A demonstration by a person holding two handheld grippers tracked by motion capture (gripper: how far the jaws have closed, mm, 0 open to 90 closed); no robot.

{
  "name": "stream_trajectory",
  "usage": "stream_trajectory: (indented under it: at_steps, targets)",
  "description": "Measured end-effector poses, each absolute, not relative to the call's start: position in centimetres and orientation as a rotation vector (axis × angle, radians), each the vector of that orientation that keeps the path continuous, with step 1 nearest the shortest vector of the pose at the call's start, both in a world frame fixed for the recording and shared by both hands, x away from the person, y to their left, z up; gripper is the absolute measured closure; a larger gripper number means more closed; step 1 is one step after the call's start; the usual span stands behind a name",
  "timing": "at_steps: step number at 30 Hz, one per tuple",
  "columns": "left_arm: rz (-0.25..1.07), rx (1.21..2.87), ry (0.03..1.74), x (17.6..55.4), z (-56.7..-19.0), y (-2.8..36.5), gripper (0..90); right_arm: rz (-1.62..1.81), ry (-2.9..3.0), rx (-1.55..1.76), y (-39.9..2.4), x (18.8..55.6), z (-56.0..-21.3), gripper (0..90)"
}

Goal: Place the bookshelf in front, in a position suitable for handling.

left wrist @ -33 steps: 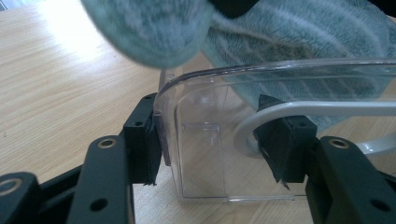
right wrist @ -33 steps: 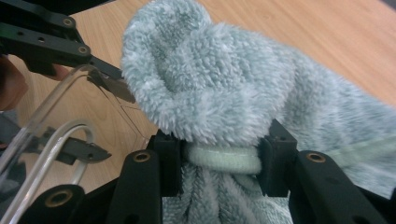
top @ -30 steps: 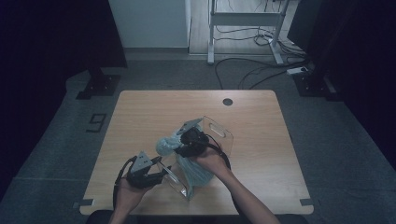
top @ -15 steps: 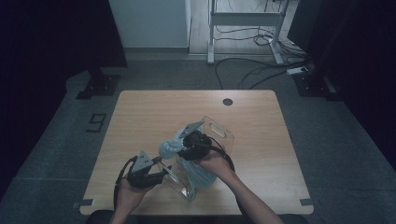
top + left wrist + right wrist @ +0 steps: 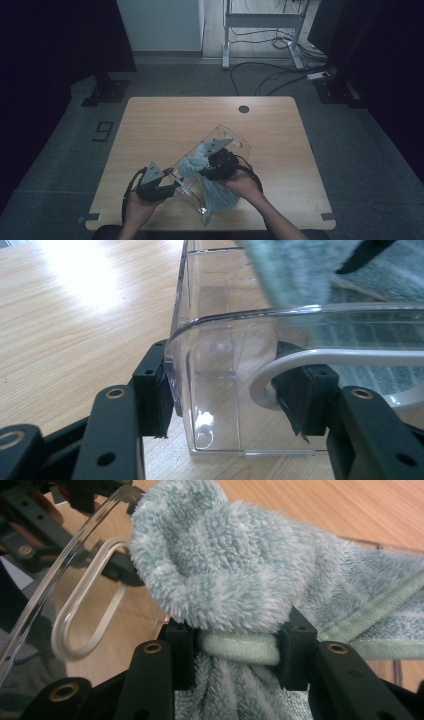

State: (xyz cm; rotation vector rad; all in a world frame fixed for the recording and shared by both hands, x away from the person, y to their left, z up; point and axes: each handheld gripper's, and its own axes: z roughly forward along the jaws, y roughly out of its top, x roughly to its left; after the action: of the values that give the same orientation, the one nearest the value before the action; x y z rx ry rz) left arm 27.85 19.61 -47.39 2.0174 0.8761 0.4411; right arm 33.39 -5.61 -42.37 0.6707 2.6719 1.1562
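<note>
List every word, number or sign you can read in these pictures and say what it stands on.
"9": a dark numeral on the grey floor, just left of the wooden table, seen in the high view.
No other text: the clear plastic box, the green towel and both grippers carry no readable writing.

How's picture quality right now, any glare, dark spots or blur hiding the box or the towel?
High view: dim and bluish, surroundings near black; the clear box is faint against the table. Left gripper view: bright glare on the wood at top left, reflections on the box wall, the towel soft. Right gripper view: evenly lit, towel pile sharp, left gripper behind dark, blurred.
</note>
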Motion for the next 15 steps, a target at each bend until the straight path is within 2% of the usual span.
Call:
stream_trajectory:
  at_steps: [15]
  targets:
    - [0.439,2.017,0.88,27.8,-47.4,19.6,44.8,1.198,2.661,0.677,-8.5,31.0,-43.2,59.0]
